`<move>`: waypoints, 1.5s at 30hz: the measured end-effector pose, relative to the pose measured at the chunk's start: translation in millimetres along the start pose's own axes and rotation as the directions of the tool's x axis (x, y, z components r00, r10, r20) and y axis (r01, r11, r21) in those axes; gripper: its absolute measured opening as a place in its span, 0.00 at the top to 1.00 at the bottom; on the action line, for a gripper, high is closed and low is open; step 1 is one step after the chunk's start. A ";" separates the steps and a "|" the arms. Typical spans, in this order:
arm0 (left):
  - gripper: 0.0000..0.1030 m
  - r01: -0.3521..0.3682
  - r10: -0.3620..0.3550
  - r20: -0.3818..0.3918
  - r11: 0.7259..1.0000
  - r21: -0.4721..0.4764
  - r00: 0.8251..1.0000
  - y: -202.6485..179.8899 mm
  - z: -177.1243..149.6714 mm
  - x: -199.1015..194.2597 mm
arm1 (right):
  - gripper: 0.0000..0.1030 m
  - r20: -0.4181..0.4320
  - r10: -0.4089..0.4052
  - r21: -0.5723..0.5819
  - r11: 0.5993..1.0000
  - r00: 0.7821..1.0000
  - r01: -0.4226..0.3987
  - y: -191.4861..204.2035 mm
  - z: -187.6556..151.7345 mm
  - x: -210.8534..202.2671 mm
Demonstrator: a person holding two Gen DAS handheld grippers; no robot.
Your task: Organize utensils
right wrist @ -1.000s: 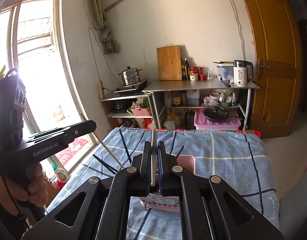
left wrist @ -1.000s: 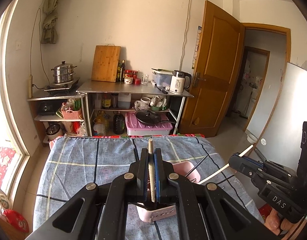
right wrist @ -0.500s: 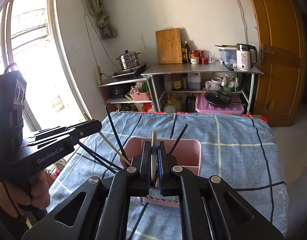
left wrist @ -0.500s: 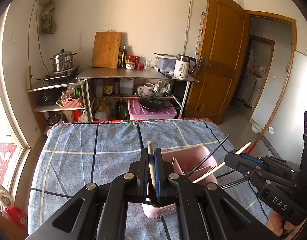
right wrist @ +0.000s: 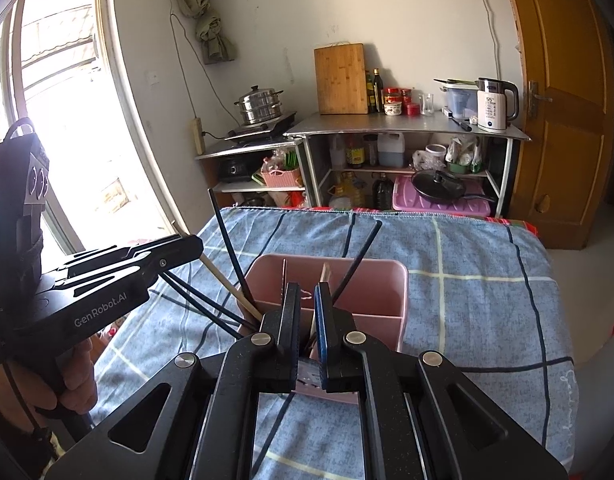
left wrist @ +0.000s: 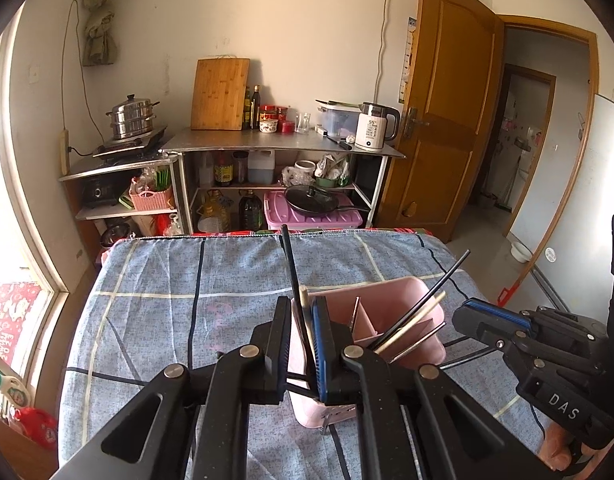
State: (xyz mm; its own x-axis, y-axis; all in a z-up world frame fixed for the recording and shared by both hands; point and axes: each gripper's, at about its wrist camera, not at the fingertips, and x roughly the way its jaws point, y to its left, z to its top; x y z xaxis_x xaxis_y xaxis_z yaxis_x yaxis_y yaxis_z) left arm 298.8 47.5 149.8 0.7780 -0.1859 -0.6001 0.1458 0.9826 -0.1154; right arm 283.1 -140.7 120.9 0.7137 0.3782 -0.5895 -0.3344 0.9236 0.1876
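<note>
My left tongs [left wrist: 303, 332] and right tongs [right wrist: 307, 320] are both opening, a pale chopstick [left wrist: 305, 308] standing loose between each pair. Both sticks point down into the pink holder [right wrist: 387, 280] directly below, on the table [right wrist: 467, 300].

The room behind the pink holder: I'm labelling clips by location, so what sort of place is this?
Probably a small home kitchen: a steamer pot on a cooktop, a wooden cutting board against the wall, and an electric kettle on a metal shelf.

Black hand-held gripper [left wrist: 303, 336], blue pads.
</note>
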 end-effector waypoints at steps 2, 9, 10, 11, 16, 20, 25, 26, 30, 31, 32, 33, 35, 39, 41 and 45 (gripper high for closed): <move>0.90 0.003 -0.003 0.018 1.000 0.000 1.000 -0.2 -0.1 -9.2 | 0.90 0.014 0.003 0.001 1.000 1.000 -0.003 -0.1 0.2 -7.6; 0.84 0.003 -0.004 0.081 1.000 0.004 0.997 -2.8 -6.9 -46.5 | 0.87 0.062 -0.001 -0.011 1.000 0.998 0.002 2.1 -6.9 -37.5; 0.83 0.000 0.000 0.088 1.000 0.006 0.996 -4.3 -9.3 -51.3 | 0.86 0.066 0.000 -0.008 1.000 0.998 0.001 2.9 -11.0 -43.1; 0.82 0.000 -0.001 0.096 1.000 0.008 0.995 -6.7 -13.6 -57.8 | 0.84 0.068 0.002 -0.005 1.000 0.998 -0.002 3.3 -14.1 -46.9; 0.81 0.015 -0.016 0.117 1.000 0.014 0.993 -15.2 -33.2 -80.9 | 0.81 0.088 0.003 -0.003 1.000 0.996 -0.003 9.1 -32.7 -68.0; 0.80 0.027 -0.027 0.128 1.000 0.002 0.991 -19.9 -53.2 -97.4 | 0.77 0.110 0.000 0.002 1.000 0.994 0.000 13.9 -48.5 -86.5; 0.80 0.031 -0.030 0.131 1.000 -0.005 0.991 -26.3 -86.6 -115.2 | 0.74 0.123 -0.013 0.019 1.000 0.992 0.011 14.0 -72.4 -103.6; 0.80 0.029 -0.027 0.132 1.000 -0.010 0.991 -27.8 -92.7 -117.7 | 0.74 0.122 -0.015 0.021 1.000 0.992 0.012 14.1 -75.8 -105.4; 0.80 0.015 -0.012 0.127 1.000 -0.023 0.992 -34.3 -119.3 -128.0 | 0.73 0.125 -0.029 0.029 0.999 0.992 0.026 17.9 -98.0 -114.8; 0.80 0.011 -0.007 0.128 1.000 -0.025 0.992 -35.8 -123.8 -130.5 | 0.73 0.124 -0.032 0.030 0.999 0.992 0.028 17.4 -103.8 -117.2; 0.80 0.008 -0.004 0.132 1.000 -0.029 0.991 -37.0 -129.6 -134.0 | 0.73 0.122 -0.035 0.029 0.999 0.992 0.032 18.3 -108.6 -118.5; 0.80 0.008 -0.003 0.134 0.999 -0.032 0.991 -37.4 -133.3 -135.8 | 0.73 0.118 -0.040 0.026 0.999 0.992 0.037 19.6 -114.5 -120.0; 0.80 0.003 0.002 0.138 0.999 -0.038 0.990 -38.7 -143.7 -140.5 | 0.73 0.115 -0.045 0.030 0.999 0.992 0.042 20.0 -122.8 -122.1; 0.80 -0.024 0.028 0.152 0.999 -0.028 0.988 -43.6 -159.7 -147.5 | 0.72 0.104 -0.058 0.035 0.998 0.993 0.054 23.5 -140.9 -125.4; 0.80 -0.026 0.030 0.157 0.999 -0.032 0.987 -46.1 -168.8 -151.2 | 0.72 0.103 -0.066 0.033 0.997 0.992 0.063 26.9 -149.0 -128.1; 0.80 -0.019 0.022 0.144 0.999 -0.029 0.989 -52.5 -185.9 -150.7 | 0.72 0.094 -0.079 0.020 0.997 0.992 0.078 32.1 -166.3 -130.4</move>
State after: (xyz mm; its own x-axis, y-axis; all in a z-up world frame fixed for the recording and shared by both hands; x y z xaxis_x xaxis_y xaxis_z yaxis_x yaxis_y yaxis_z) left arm 60.3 23.6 99.1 0.8607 -0.1615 -0.4827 0.1136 0.9854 -0.1272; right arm 76.9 -170.8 73.1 0.7924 0.3082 -0.5263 -0.2655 0.9512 0.1573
